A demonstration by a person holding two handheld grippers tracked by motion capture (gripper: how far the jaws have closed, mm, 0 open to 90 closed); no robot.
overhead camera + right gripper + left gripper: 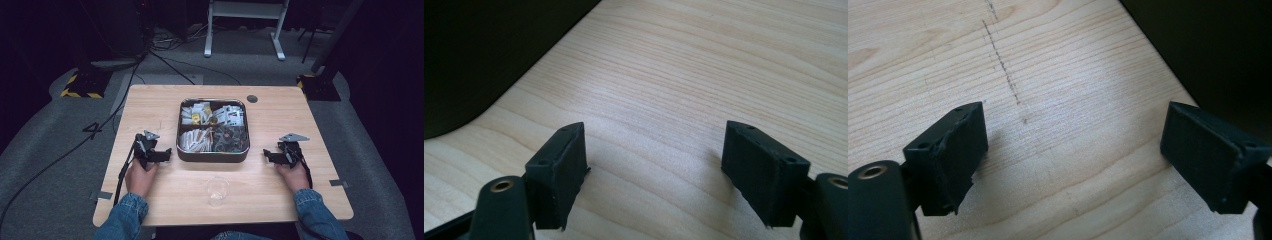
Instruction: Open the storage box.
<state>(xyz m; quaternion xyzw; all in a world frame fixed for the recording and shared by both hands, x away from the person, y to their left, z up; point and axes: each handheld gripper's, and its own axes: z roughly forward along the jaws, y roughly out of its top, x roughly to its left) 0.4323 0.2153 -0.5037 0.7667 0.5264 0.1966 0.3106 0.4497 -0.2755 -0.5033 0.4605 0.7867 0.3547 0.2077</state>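
Note:
A dark square tray [213, 155] sits mid-table, divided into compartments with white and yellow sachets and darker packets inside. A clear plastic cup [217, 191] stands upright near the front edge, between the two hands. My left gripper [168, 154] rests on the wood just left of the tray, jaws pointing at its wall; in the left gripper view the left gripper [1073, 155] is open with bare wood between the pads. My right gripper [266, 155] rests right of the tray, and in the right gripper view the right gripper [654, 172] stands open over bare wood.
The wooden table [150, 107] has a round grommet [252, 98] behind the tray. The tray's dark wall [1218, 55] fills the top right corner of the left gripper view, and the tray wall [479, 55] fills the top left corner of the right gripper view. Cables cross the floor beyond the table.

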